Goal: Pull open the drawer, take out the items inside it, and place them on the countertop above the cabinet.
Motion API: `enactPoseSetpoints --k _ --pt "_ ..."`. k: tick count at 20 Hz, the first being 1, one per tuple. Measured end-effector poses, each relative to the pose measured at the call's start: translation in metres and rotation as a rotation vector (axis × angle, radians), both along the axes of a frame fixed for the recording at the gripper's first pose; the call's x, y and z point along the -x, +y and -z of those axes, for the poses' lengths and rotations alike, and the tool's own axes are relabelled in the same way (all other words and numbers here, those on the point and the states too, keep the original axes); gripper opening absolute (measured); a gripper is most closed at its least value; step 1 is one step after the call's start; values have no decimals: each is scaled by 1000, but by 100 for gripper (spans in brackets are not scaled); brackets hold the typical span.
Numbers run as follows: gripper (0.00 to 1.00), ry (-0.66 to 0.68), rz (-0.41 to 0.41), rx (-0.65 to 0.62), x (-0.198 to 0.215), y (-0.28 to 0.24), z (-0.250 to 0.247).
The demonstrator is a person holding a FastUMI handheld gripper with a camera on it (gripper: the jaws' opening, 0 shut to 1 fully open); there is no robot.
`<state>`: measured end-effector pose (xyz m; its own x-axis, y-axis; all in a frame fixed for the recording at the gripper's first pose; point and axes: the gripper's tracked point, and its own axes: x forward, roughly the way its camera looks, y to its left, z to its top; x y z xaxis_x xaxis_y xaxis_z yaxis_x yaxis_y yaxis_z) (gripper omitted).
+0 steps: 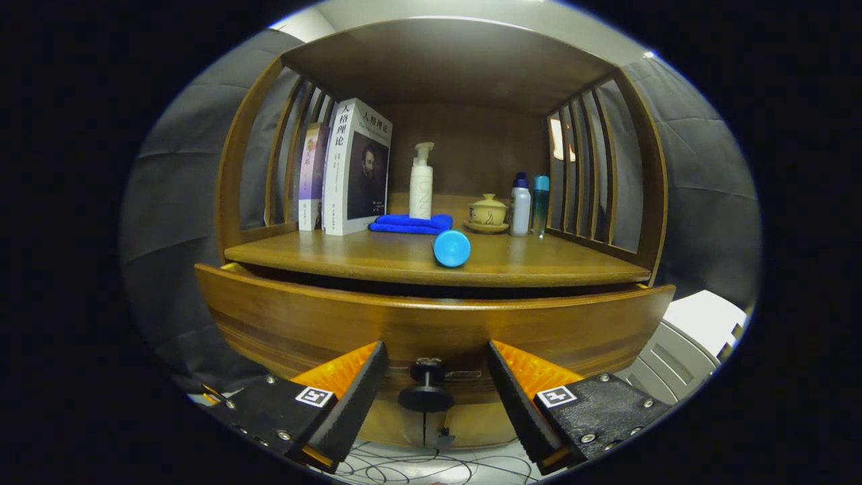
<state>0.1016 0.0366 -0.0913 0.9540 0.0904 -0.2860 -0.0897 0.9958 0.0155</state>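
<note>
1. Cabinet (438, 67): a wooden unit with a roofed upper bay, slatted side walls left and right, and a solid back. It stands beyond my tongs.
2. Drawer (431, 323): its curved front panel stands slightly forward of the cabinet body, with a narrow dark gap showing along its top edge under the tabletop lip. I cannot see inside it.
3. Tabletop (539, 266): the front strip is bare wood apart from one item; the right front portion offers the widest open room. Clutter sits along the back.
4. Books (353, 168): two upright at the left rear, against the slats.
5. Blue cloth (411, 223): folded flat, just right of the books.
6. Pump bottle (421, 182): upright behind the cloth.
7. Lidded cup on a saucer (488, 214), then two small bottles (528, 202) beside the right slats.
8. Blue cylinder (451, 248): lying with its round end towards me, near the front edge, just ahead of the cloth.
9. My tongs (436, 380): spread wide, holding nothing. The fingers stand either side of the drawer knob (426, 391), clear of it on both sides.
10. Cables trail on the floor (417, 468) beneath.
</note>
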Motion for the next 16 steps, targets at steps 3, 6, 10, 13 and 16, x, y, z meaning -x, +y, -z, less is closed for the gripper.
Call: enactPoseSetpoints --k 3,6,10,13,16 --pt "94 5 1 -21 -5 -3 5" --pt "94 2 -1 -1 -9 -3 6" --pt "94 1 -6 -15 -21 -2 7" --pt "94 0 -13 -23 -30 -1 8" --pt "94 -13 -5 -30 -33 -2 8"
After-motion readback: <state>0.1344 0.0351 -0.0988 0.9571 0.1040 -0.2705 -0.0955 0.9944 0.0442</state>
